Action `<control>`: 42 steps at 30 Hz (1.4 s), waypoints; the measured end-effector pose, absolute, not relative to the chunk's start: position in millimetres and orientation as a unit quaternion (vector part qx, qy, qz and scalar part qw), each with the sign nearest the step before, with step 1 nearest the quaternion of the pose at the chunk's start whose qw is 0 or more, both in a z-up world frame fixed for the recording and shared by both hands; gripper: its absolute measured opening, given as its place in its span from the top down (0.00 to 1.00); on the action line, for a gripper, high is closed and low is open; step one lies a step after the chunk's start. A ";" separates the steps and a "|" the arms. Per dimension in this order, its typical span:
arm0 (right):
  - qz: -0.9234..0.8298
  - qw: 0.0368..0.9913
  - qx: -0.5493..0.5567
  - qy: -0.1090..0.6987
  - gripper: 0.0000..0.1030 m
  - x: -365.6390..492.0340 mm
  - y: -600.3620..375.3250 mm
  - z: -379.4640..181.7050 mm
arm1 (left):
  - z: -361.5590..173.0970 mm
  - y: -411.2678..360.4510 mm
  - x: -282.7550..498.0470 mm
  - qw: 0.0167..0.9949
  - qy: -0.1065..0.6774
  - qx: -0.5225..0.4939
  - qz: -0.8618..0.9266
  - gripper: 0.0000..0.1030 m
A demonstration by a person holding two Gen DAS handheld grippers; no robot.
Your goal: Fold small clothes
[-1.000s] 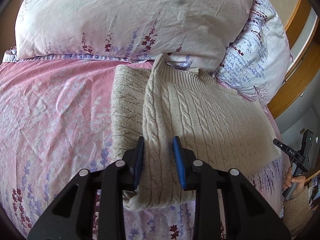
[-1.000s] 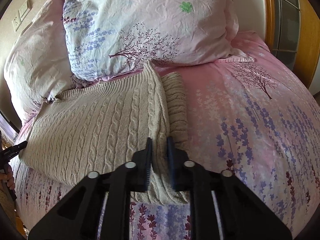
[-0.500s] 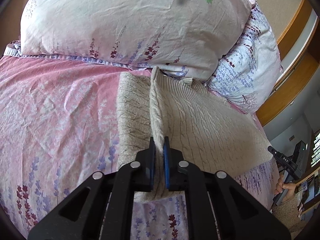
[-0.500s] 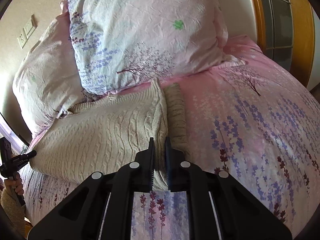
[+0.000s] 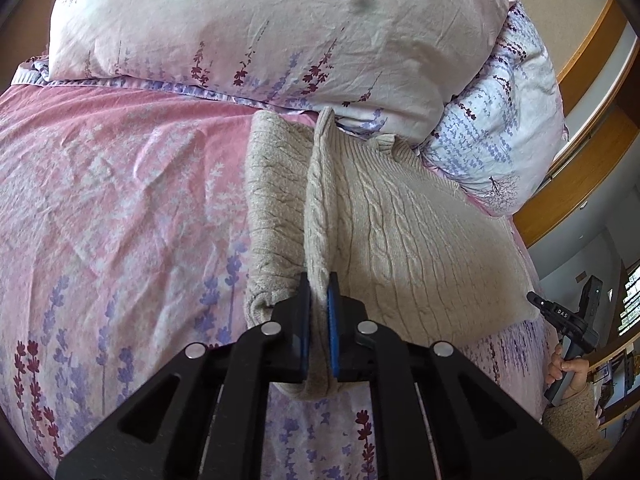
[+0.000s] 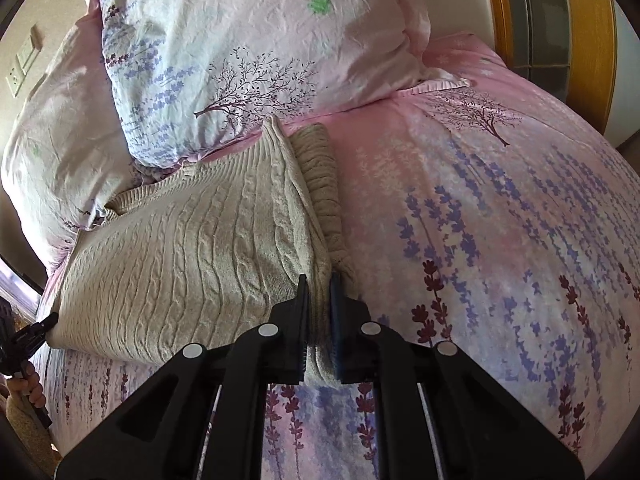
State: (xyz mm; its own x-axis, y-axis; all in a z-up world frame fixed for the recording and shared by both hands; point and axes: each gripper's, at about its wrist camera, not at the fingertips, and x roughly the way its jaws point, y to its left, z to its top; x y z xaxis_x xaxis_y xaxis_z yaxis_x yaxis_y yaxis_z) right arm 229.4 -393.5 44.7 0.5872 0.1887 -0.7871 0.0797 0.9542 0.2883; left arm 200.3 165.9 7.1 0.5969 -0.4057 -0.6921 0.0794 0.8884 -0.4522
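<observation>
A beige cable-knit sweater lies flat on the pink flowered bed sheet, its top against the pillows. In the left wrist view my left gripper is shut on a raised ridge of knit at the near edge, with a folded sleeve lying left of the ridge. The right wrist view has my right gripper shut on a raised ridge of the sweater, and a ribbed sleeve lies just right of it. Both pairs of pads pinch the fabric tightly.
Two large flowered pillows stand behind the sweater. A hand holding a black handle shows at the bed's right side, and another at the left edge. A wooden frame borders the bed.
My left gripper's jaws came together on the ridge of knit that lay between them. The right gripper stayed shut on its fold, and both views shifted a little nearer the pillows.
</observation>
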 end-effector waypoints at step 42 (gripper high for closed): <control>0.093 0.882 0.024 0.461 0.46 287.8 -257.4 71.3 | 23.7 196.4 240.1 0.858 0.418 -0.283 -0.092 0.42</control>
State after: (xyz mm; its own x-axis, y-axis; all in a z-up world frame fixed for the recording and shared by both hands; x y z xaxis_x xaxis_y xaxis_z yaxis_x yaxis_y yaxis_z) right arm 287.8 -257.4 71.3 0.5583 0.1860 -0.8085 -0.1421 0.9816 0.1277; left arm 240.1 196.4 23.7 0.6344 -0.3939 -0.6651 -0.0797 0.8225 -0.5631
